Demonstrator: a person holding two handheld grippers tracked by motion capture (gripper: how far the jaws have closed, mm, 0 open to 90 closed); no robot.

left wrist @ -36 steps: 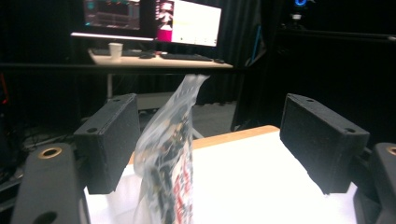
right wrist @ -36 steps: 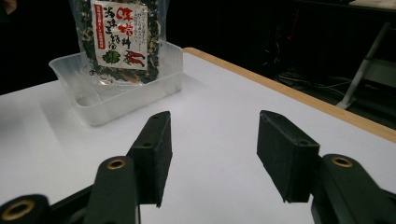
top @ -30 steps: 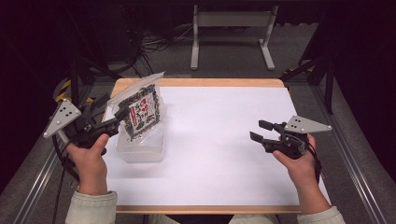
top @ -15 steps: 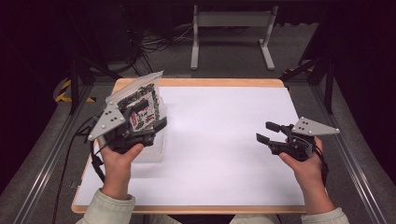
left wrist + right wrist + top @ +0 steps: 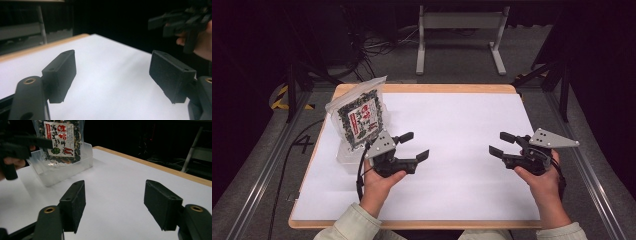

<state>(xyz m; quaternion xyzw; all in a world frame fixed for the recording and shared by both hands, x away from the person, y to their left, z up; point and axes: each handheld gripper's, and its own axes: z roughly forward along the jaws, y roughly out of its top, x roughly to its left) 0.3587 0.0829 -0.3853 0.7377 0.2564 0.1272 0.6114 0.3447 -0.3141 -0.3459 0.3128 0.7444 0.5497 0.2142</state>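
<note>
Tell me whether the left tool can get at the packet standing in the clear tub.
Probably yes: the left tool, jaws open and empty, sits beside the clear tub, and the packet rises above its rim, nothing between them.

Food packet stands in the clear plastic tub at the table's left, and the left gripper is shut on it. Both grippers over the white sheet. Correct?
Not quite. The left gripper is open and holds nothing: the left gripper view shows bare white sheet between its fingers. The high view shows it beside the tub, apart from the food packet. The rest holds: the packet stands in the tub, and the right gripper is over the sheet too.
</note>
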